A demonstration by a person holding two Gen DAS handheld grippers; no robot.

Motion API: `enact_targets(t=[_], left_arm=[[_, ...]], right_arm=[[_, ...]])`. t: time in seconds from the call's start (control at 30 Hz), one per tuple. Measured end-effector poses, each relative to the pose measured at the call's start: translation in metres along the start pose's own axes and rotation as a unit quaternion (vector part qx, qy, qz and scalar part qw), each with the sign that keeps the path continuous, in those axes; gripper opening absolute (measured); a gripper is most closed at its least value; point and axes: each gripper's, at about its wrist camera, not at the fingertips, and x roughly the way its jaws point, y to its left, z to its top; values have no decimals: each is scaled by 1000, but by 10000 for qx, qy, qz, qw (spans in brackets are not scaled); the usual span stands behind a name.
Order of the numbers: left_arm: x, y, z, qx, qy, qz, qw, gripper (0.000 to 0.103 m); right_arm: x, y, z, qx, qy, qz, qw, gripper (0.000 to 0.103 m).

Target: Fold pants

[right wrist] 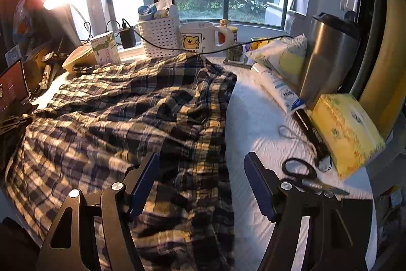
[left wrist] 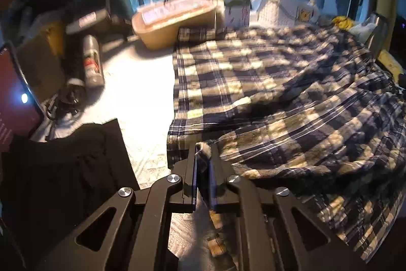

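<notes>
A: Where are we?
B: Pants [right wrist: 132, 113] spread on the tabletop [right wrist: 256, 118]; left tool [left wrist: 203, 156] clenched on their hem.
A: Next?
B: Probably right tool [right wrist: 203, 177], released, grips the edge at 12 o'clock.

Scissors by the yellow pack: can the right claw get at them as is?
Probably yes. The right claw is open and holds nothing, and the scissors lie flat on the bare white cover just to its right, clear of the plaid pants. The yellow tissue pack crowds their far side.
</notes>
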Motion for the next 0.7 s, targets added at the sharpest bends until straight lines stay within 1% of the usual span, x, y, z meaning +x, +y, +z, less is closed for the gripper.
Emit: enact_targets(t=[0.07,0.1,0.13,0.2,0.37,0.5,0.63,0.7], left_arm=[[-8,-1,-1,-9,-45,-9,10000,36],[-20,1,-5,-72,-132,-16,9999,64],[-27,2,-8,-132,-197,-17,9997,73],[-45,2,-20,-223,-290,-67,9993,73],[-78,-7,-58,-316,-276,-268,9988,73],[-95,-25,-90,-153,-302,-578,9978,73],[-102,-43,-111,-13,-238,-923,9954,73],[-103,-53,-120,88,-193,-963,9951,73]], right_arm=[[-3,-1,-5,-12,21,-109,9999,72],[-5,-2,-8,-1,9,-129,9999,72],[-9,-4,-11,28,-16,-142,9999,72],[-17,-8,-19,131,-81,-182,9997,72],[-28,-14,-38,249,-103,-323,9991,72],[-38,-8,-50,174,-123,-397,9990,72],[-52,-1,-64,43,-144,-500,9986,72],[-57,0,-70,51,-137,-533,9985,72]])
